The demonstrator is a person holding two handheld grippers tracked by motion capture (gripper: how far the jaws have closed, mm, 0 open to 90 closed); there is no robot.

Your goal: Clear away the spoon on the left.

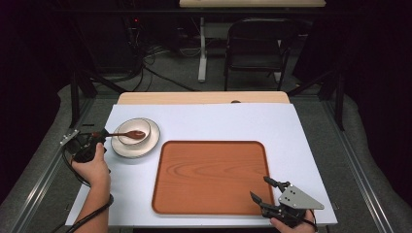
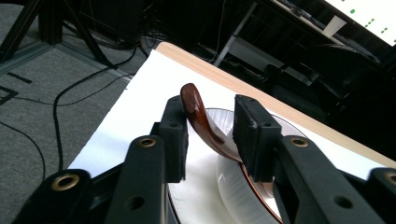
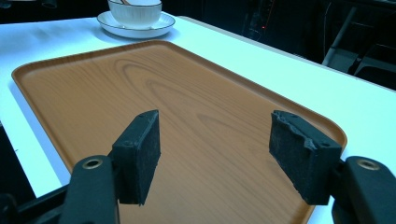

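White bench: your left gripper [image 2: 210, 128] has its jaws around the brown spoon [image 2: 205, 123] handle over the bowl [image 1: 134, 131], near the left edge; your right gripper [image 3: 215, 156] has its jaws spread above the tray [image 3: 140, 79].

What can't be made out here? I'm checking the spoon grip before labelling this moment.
- Left gripper view: whether the pads press the spoon handle; one side looks touching, the other is unclear.
- Same view: the spoon's bowl end, behind the right-hand jaw.
- High view: the left gripper, too small and dark.
- Right gripper view: the cup's top, cut by the upper edge.
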